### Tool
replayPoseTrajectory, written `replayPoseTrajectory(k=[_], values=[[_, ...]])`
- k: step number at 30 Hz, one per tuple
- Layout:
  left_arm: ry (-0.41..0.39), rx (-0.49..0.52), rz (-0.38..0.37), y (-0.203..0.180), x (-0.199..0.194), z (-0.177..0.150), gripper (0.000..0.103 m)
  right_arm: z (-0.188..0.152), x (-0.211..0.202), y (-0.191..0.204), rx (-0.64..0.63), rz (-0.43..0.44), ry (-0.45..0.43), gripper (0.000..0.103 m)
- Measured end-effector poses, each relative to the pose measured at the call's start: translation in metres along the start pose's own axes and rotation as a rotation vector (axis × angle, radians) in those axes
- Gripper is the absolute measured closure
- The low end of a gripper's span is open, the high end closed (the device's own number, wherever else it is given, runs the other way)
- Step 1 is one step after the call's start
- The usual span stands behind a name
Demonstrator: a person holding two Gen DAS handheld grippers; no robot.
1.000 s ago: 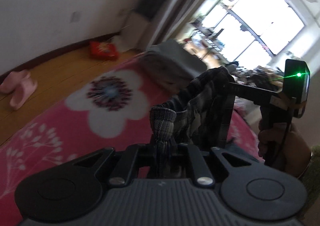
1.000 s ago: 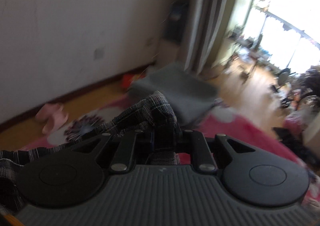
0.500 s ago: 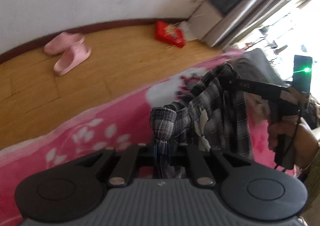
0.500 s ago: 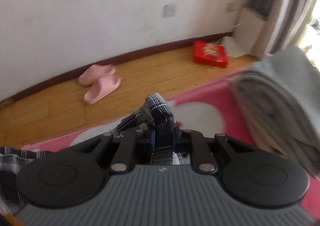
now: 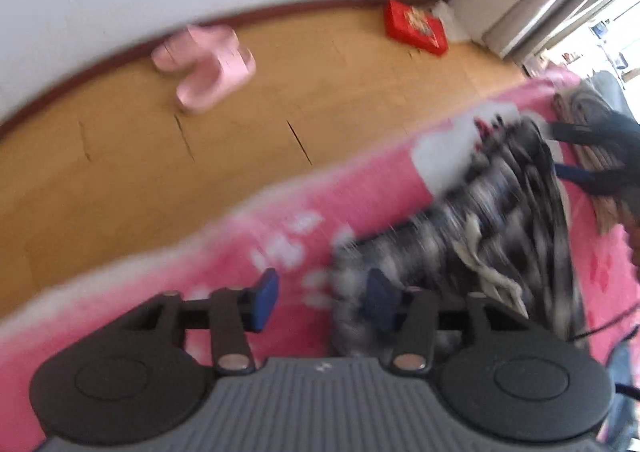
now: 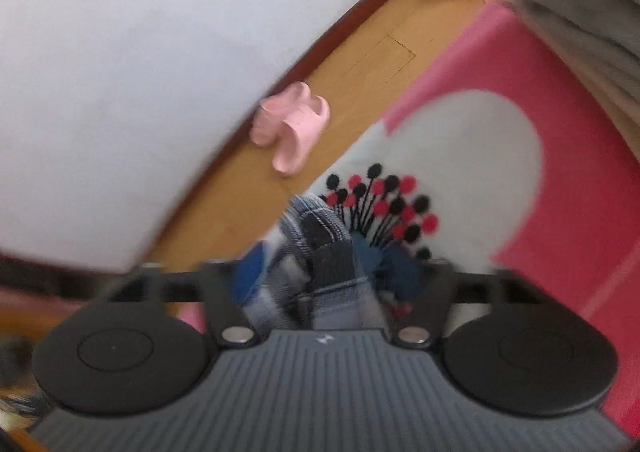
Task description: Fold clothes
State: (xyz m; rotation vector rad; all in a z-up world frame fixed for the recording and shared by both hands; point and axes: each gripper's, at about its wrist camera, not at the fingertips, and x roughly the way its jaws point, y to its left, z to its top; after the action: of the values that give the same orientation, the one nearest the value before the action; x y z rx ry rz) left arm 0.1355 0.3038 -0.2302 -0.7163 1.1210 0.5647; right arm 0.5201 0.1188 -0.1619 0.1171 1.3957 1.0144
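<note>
Both grippers, pinching the plaid garment [image 5: 500,220] a second ago, now let go: the left gripper [image 5: 320,298] and right gripper [image 6: 326,272] are opening, cloth loose between them. It drops onto the pink blanket [image 5: 360,188], beside wooden floor [image 5: 280,92] and pink slippers [image 5: 208,64].

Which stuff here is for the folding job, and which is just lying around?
For the job: plaid garment, pink blanket, left gripper and right gripper, both jaws opening.
Just lying about: pink slippers, red packet, grey folded pile.

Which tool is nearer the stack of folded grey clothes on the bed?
Right. The right tool sits just short of the grey stack; the left tool is farther along the checked garment.
</note>
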Motion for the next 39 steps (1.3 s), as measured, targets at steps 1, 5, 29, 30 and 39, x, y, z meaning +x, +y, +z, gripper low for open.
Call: replayPoseTrajectory(k=[1,5,29,30,39], values=[[-0.026,0.006,0.008,0.002,-0.007,0.002,0.051,-0.004,-0.017,-0.003,0.028,0.019,-0.046,0.017],[-0.144,0.047,0.016,-0.001,-0.035,0.015,0.050,-0.036,-0.094,-0.014,0.128,0.065,-0.256,0.017],[0.065,0.301,-0.179,-0.187,0.061,0.008,0.069,-0.703,-0.285,-0.073,1.750,-0.058,-1.088,0.050],[0.057,0.303,-0.173,-0.189,0.058,0.006,0.069,-0.713,-0.281,-0.074,1.767,-0.073,-1.104,0.052],[-0.050,0.363,-0.077,-0.203,0.020,-0.027,0.066,-0.735,-0.367,-0.113,1.292,-0.699,-0.988,0.065]])
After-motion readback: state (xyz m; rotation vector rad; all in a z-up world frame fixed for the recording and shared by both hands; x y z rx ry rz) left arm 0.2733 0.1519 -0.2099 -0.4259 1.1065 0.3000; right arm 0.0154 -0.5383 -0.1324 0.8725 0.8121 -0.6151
